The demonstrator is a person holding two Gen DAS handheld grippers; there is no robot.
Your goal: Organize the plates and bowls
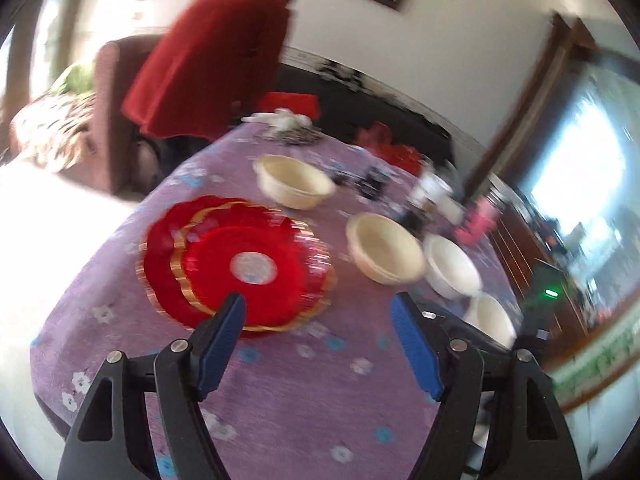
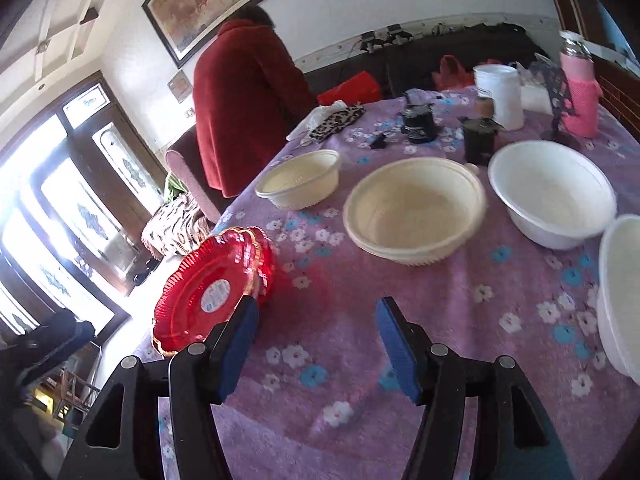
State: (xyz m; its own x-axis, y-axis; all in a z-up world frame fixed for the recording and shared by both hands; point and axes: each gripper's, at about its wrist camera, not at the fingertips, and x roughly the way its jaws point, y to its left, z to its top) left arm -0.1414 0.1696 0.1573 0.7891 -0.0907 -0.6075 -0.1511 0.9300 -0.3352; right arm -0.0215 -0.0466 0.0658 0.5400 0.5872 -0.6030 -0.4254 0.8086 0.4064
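Observation:
A stack of red plates with gold scalloped rims lies on the purple flowered tablecloth. My left gripper hangs open above the cloth just in front of the stack, nothing between its blue pads. Beyond are two cream bowls and two white bowls. In the right wrist view the red plates sit at the table's left edge, and my right gripper is open and empty over bare cloth. The cream bowls and white bowls lie ahead.
A person in a red coat stands at the far side of the table. Dark jars, a white container, a pink-covered flask and a leopard-print cloth crowd the back. An armchair stands left.

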